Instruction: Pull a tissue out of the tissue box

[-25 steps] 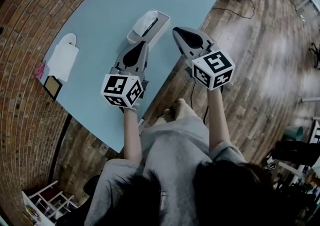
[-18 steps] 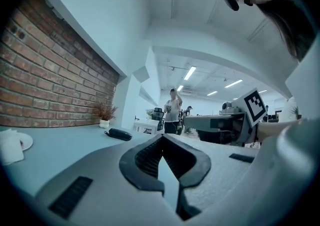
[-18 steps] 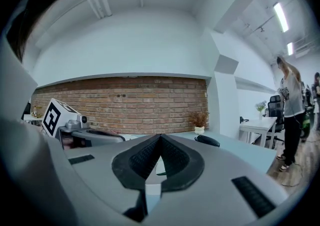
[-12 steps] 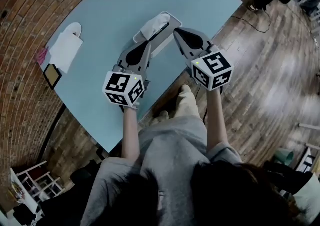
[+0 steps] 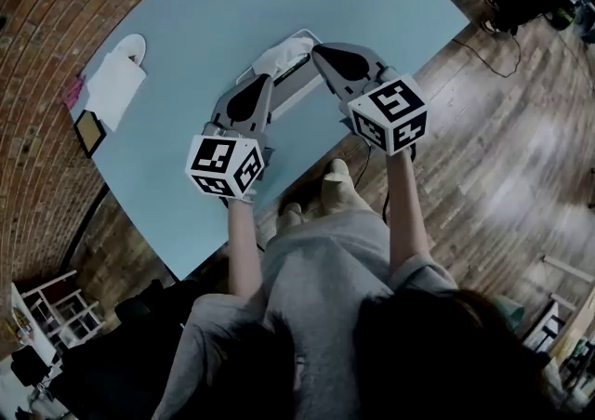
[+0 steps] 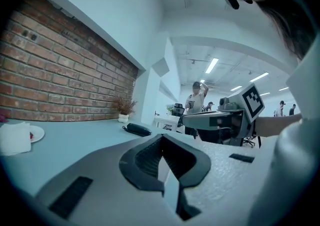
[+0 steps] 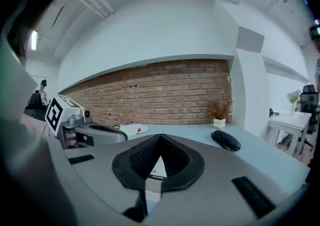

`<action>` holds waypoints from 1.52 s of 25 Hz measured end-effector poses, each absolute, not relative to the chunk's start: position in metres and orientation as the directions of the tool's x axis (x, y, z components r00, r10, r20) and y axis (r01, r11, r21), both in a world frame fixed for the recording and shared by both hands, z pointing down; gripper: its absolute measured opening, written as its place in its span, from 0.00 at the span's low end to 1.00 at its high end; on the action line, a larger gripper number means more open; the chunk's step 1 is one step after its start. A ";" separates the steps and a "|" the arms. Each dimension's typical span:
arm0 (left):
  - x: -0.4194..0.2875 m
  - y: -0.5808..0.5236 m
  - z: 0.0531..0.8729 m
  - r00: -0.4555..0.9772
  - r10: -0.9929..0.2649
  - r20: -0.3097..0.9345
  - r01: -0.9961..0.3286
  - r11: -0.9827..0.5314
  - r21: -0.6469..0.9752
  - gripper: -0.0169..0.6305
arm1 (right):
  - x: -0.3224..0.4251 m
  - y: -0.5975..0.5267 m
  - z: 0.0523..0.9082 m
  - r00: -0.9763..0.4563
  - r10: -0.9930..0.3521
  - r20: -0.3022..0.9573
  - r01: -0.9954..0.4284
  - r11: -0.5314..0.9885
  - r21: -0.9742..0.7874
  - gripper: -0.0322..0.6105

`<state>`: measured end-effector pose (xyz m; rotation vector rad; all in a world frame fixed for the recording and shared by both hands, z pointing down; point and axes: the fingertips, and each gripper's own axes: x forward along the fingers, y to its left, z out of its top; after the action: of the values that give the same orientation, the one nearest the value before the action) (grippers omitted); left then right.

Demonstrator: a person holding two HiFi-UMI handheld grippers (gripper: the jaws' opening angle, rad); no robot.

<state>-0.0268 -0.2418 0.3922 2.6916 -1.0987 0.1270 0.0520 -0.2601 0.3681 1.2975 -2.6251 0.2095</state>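
The left gripper (image 5: 264, 84) and right gripper (image 5: 317, 52) have slid forward and now flank the tissue box (image 5: 280, 59) near the edge of the table (image 5: 186, 28). Both have their jaws pressed together on nothing, so the pull hasn't started

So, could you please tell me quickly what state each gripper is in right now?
Left gripper: closed, holding nothing.
Right gripper: closed, holding nothing.

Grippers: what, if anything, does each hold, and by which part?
Nothing. The left gripper and right gripper are both shut and empty, near the tissue box.
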 end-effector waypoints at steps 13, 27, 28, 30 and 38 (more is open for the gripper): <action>-0.029 -0.262 0.415 0.505 -0.836 0.215 -0.860 -0.468 0.203 0.03 | 0.060 -0.300 0.416 -0.726 -0.546 0.418 -0.605 0.796 -0.011 0.05; -0.048 -0.265 0.451 0.464 -0.828 0.316 -0.883 -0.401 0.244 0.03 | 0.034 -0.331 0.462 -0.710 -0.392 0.585 -0.456 0.889 0.042 0.05; -0.049 -0.265 0.453 0.464 -0.826 0.319 -0.882 -0.401 0.247 0.03 | 0.032 -0.331 0.466 -0.705 -0.374 0.602 -0.438 0.898 0.045 0.05; -0.049 -0.266 0.457 0.467 -0.822 0.326 -0.881 -0.401 0.250 0.03 | 0.031 -0.332 0.473 -0.693 -0.345 0.633 -0.403 0.913 0.056 0.08; -0.050 -0.270 0.459 0.462 -0.819 0.340 -0.885 -0.398 0.242 0.03 | 0.023 -0.339 0.490 -0.657 -0.231 0.718 -0.282 0.958 0.051 0.25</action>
<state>-0.0503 -0.2701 0.4589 2.3300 -1.4340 0.2325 0.0228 -0.3387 0.4904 0.3584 -2.3119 0.0830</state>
